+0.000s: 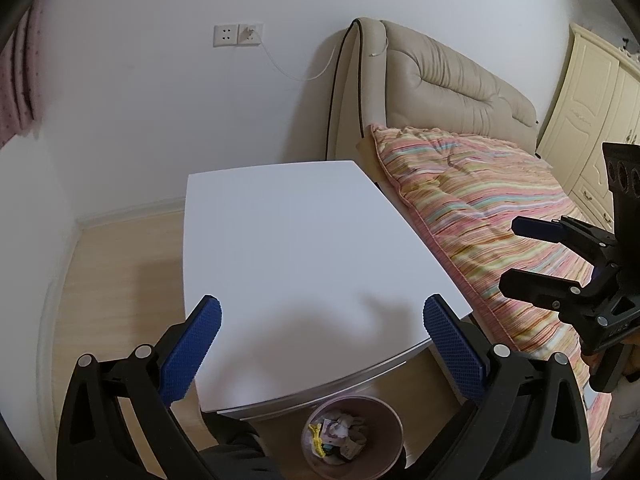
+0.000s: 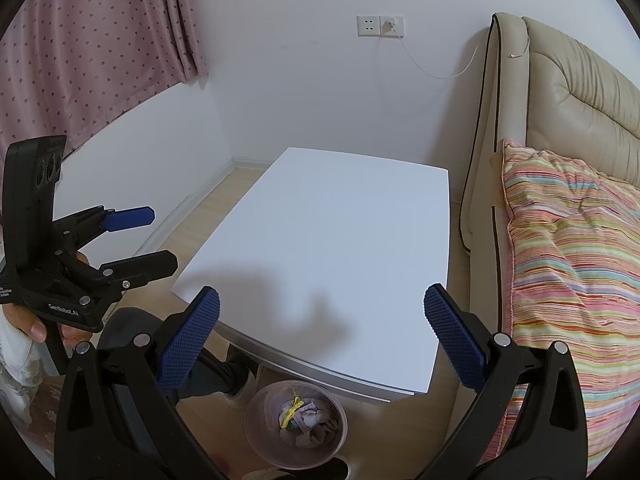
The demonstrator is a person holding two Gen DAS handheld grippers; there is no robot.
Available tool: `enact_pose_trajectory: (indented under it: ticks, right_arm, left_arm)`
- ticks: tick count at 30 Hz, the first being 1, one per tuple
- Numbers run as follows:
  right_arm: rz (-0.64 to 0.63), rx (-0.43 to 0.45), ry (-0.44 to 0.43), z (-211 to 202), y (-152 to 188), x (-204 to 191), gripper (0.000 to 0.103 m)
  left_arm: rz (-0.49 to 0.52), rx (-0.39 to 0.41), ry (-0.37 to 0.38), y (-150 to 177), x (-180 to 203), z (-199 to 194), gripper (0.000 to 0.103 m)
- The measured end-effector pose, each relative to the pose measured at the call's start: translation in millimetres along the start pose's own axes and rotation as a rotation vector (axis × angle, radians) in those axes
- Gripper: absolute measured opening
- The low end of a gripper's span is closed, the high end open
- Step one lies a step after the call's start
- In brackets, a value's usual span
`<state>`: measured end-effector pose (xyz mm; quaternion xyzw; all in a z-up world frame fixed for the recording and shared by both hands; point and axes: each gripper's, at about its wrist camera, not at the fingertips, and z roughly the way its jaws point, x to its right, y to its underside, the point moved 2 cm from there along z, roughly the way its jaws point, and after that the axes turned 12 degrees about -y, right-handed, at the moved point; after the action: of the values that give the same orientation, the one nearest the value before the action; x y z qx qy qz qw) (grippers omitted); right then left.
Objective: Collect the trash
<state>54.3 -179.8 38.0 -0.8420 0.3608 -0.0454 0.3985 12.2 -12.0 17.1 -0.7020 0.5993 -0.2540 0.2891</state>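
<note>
Left wrist view. The left claw (image 1: 322, 344) stands wide open above the near edge of the white worktop (image 1: 304, 232), its blue pads (image 1: 190, 356) holding nothing. Below that edge, on the wooden floor (image 1: 120, 280), a pink bin (image 1: 352, 438) contains crumpled paper trash (image 1: 340, 432) and a yellow scrap. At far right the right claw (image 1: 508, 256) hangs over the striped quilt (image 1: 500, 216) of the bed, jaws parted and empty. A padded beige headboard (image 1: 440, 88) and a wall socket (image 1: 238, 35) with a white cable lie behind.

Right wrist view. The right claw (image 2: 322, 340) is likewise spread wide and empty over the worktop (image 2: 340, 232). The bin (image 2: 296, 424) with its trash (image 2: 304, 416) sits on the floor just in front of the worktop. At left, a hand (image 2: 36, 320) grips the left claw (image 2: 164, 236), also open and holding nothing; its base bears white lettering, seemingly "GenRobot.AI". A pink curtain (image 2: 92, 40) hangs behind.
</note>
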Motion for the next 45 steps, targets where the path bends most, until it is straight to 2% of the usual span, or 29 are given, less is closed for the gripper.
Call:
enact_pose_trajectory:
  ticks: [45]
  right_arm:
    - [0.003,-0.006,0.002,-0.3,5.1,3.5,0.100]
  left_arm:
    - [0.004,-0.006,0.018,1.1,6.3,3.2,0.097]
